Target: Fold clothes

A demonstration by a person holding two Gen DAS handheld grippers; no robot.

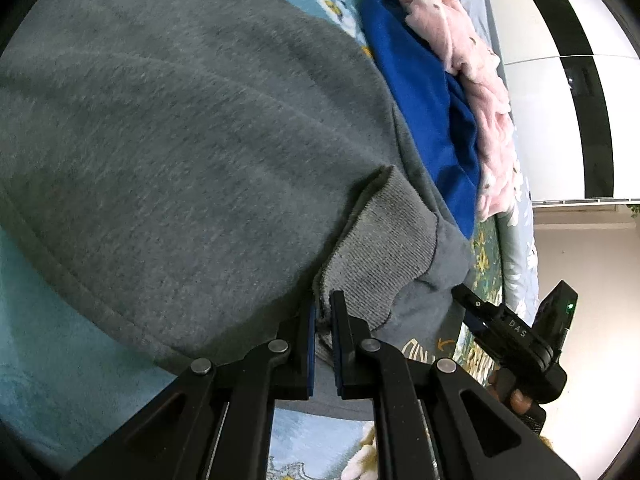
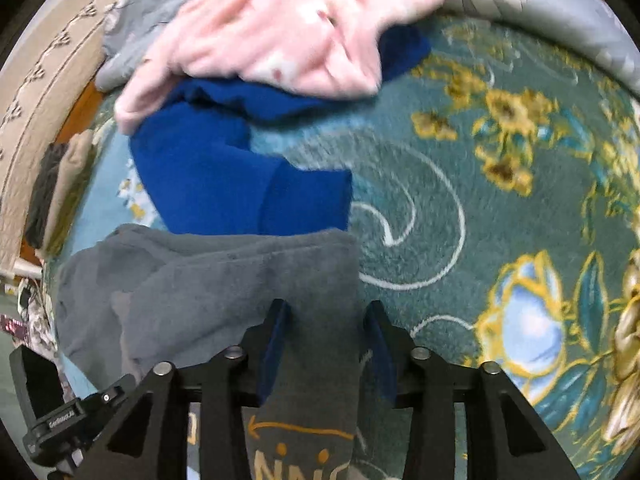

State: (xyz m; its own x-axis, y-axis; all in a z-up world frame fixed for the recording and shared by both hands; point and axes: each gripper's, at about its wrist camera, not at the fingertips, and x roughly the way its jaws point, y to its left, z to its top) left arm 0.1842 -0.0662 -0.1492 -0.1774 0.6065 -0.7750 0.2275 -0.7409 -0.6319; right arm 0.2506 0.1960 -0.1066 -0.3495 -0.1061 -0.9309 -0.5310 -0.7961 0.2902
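My left gripper [image 1: 324, 312] pinches the soft, limp sweatshirt's [image 1: 180, 140] ribbed cuff [image 1: 384, 252]; right gripper [image 2: 326, 332] spread astride grey cloth at six o'clock

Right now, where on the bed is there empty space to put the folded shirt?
Free: the flowered blanket right of the grey sweatshirt and blue garment, out to the grey sheet. Crowded: the far side, where the pink garment lies on the blue one.

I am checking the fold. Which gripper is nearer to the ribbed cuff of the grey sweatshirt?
Left. The left gripper is shut at the ribbed cuff edge. The right gripper straddles another grey sweatshirt part, beside the cuff.
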